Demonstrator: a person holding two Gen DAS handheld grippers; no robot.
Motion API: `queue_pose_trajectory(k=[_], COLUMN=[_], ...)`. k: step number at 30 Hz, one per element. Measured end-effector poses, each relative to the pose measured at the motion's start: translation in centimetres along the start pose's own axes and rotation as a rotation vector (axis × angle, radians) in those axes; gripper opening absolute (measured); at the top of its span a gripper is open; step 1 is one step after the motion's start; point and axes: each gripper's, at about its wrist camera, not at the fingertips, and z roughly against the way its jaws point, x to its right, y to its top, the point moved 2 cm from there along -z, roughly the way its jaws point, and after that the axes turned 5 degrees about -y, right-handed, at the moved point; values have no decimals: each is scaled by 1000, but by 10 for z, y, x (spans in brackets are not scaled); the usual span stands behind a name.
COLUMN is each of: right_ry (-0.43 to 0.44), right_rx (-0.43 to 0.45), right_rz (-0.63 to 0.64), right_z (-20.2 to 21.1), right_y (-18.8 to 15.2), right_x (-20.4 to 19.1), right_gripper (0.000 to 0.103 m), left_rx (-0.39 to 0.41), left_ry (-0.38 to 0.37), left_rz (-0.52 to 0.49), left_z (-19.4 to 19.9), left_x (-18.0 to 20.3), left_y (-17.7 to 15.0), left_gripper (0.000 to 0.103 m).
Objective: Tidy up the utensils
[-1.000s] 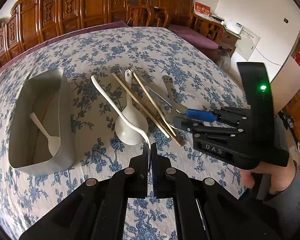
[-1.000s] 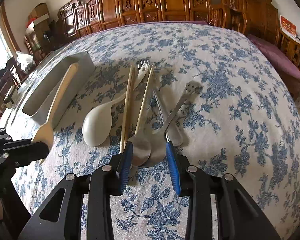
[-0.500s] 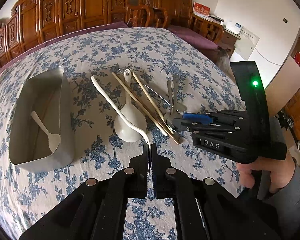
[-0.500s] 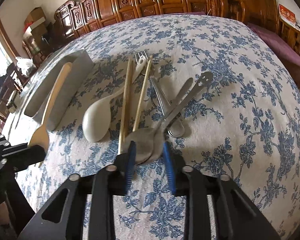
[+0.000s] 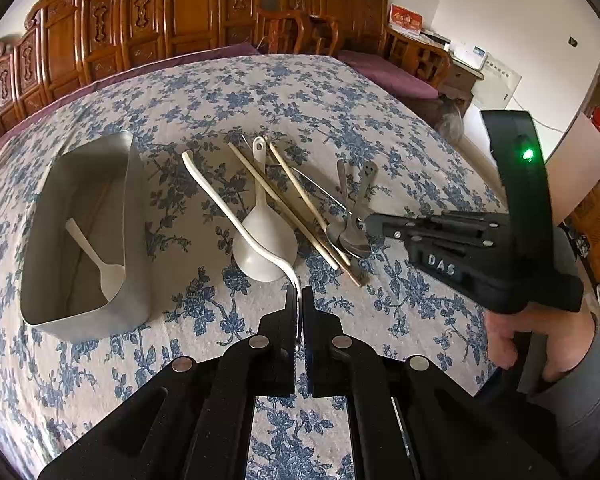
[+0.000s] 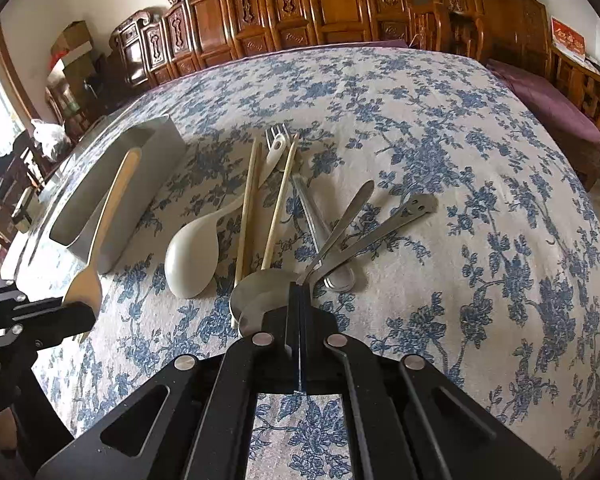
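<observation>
1. Both grippers are loaded over a table (image 5: 340, 92) covered in blue-flowered cloth. The left gripper (image 5: 300, 308) is clamped on the bowl end of a pale fork-like utensil (image 6: 100, 236), whose long handle reaches forward above the cloth.

2. The right gripper (image 6: 300, 300) is pinched tight on the bowl ends of two steel spoons (image 6: 352, 236). Their handles fan out to the right; whether they are clear of the cloth cannot be told.

3. A grey rectangular bin (image 5: 136, 240) stands at the left of the table and already holds a small white spoon (image 5: 100, 260).

4. Waiting in a loose row between bin and right gripper: a white rice paddle (image 6: 196, 256), a pair of chopsticks (image 6: 248, 216), a steel fork (image 6: 278, 134) and one more steel handle (image 6: 320, 236).

5. The step in hand looks like carrying picked pieces to the bin. Next, each gripper likely must swing over the opening, tip its load handle-first inside, then let go. The left load sits nearer, so it probably goes first. The paired spoons could slip apart or snag the rim.
</observation>
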Motion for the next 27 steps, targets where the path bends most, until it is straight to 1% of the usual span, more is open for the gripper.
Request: queue_pose_trajectory(k=[1,2,3,4,5,6,7,8,13,14,15,16,18,27], right_ry=[-5,-10,-1,11,16,21,20,22,-5,-17,-31,-25,-22,-21], right_rx=[9,24,33,34,35,36,34,28,-24,-29,-31,-31,-27,-10], right_rz=[10,27,42,55,69,90,105,126,182,186,195,195,191,156], right_z=[2,5,8,10,10,10,9,6,-8,-9,-10,-9,-7,4], right_y=[0,0,-1,-2,-3,-4,-5,-6,-10,-11,-12,-12,-14,-18], right_x=[-1,-4,-7,-11,-14,-19,-22,-27,-35,-34,-33,-32,-30,-16], right_gripper=[1,4,5,11,27,35,40,40,40,37,31,29,21,9], left_rx=[0,-1,-2,-3,-4,-5,-5,-4,1,2,3,3,5,11], left_ry=[0,-1,-1,-1,-2,-3,-4,-4,-8,-8,-8,-8,-9,-10], left_rz=[1,3,3,4,6,7,8,8,10,11,11,11,11,6], left_z=[0,0,0,-1,-1,-2,-2,-2,-1,0,0,1,2,7], left_x=[0,-1,-1,-1,-2,-2,-2,-2,-3,-4,-4,-4,-4,-1], left_y=[-1,-1,-1,-2,-2,-3,-3,-3,-2,-2,-2,-2,-2,-2], left_gripper=[2,2,2,2,2,2,2,2,2,2,2,2,2,2])
